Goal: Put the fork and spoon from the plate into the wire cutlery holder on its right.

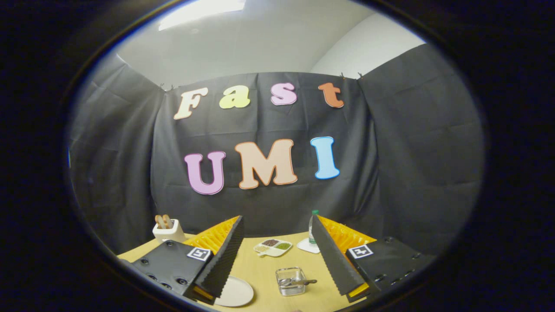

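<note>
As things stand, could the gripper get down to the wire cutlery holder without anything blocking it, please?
Probably yes. The gripper is open, and the wire cutlery holder sits on bare table between its fingers, cutlery already lying in it. The plate lies beside it and the divided dish beyond, neither in the way.

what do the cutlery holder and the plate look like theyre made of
Cutlery holder: looks like thin metal wire mesh, silvery and shiny; you can see through its sides to the cutlery lying in it.
Plate: off-white, smooth and matte-looking; ceramic or plastic, hard to tell.
The gripper hangs open above the table, holding nothing.
</note>
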Motion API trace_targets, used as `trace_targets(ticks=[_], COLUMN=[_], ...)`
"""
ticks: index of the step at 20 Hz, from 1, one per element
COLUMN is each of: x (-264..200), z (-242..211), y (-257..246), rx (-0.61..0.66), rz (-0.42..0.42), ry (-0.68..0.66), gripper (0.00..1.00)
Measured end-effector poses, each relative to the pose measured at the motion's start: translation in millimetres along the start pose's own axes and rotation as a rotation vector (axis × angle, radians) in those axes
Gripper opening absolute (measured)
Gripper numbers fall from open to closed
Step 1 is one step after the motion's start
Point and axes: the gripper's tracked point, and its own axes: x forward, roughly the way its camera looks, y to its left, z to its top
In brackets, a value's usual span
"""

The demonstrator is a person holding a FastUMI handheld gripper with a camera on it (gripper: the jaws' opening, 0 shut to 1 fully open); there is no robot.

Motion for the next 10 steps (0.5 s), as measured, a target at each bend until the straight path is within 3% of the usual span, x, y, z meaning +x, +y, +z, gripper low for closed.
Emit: trace_targets(ticks=[10], x=[8.2], z=[5.9], y=[19.9], rx=[-0.023], rz=[0.042], ry=[-0.017], gripper=[0.98])
